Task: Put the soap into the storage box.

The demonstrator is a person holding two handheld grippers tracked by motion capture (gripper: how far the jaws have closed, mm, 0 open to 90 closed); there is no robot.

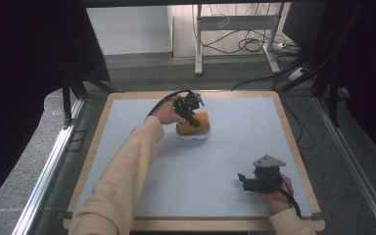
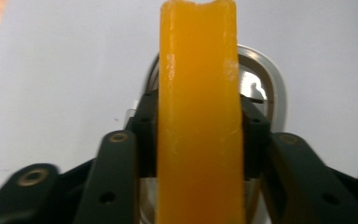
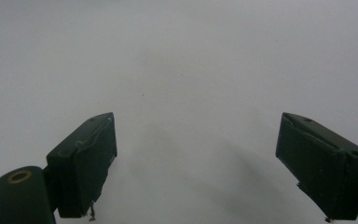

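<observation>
The orange slab (image 1: 196, 122) sits in the far middle of the bench (image 1: 235, 147), over a round silver dish (image 1: 193, 135) that rests on the pale blue top. In the high view we see our left gripper (image 1: 190, 108) reaching over it from the far side, with our left hand (image 1: 168, 114) just behind it and a cream sleeve (image 1: 122, 181) running back toward the near left edge. In the left gripper view the orange slab (image 2: 198, 121) stands up on edge between the two black fingers (image 2: 145, 135), which press against its flat sides, one on each side, so the fingers are clamped on it. Behind the slab the rim of the silver dish (image 2: 270, 98) curves out on the right. We cannot tell whether the slab touches the dish or hangs just above it.

Our right gripper (image 1: 247, 182) lies low at the near right of the bench, well apart from the slab, with its grey three-cornered plate on top and our right hand (image 1: 276, 198) holding it from the near side. In the right gripper view its fingers (image 3: 86, 163) stand wide apart over the bare bench top (image 3: 186, 70), with nothing between them.
</observation>
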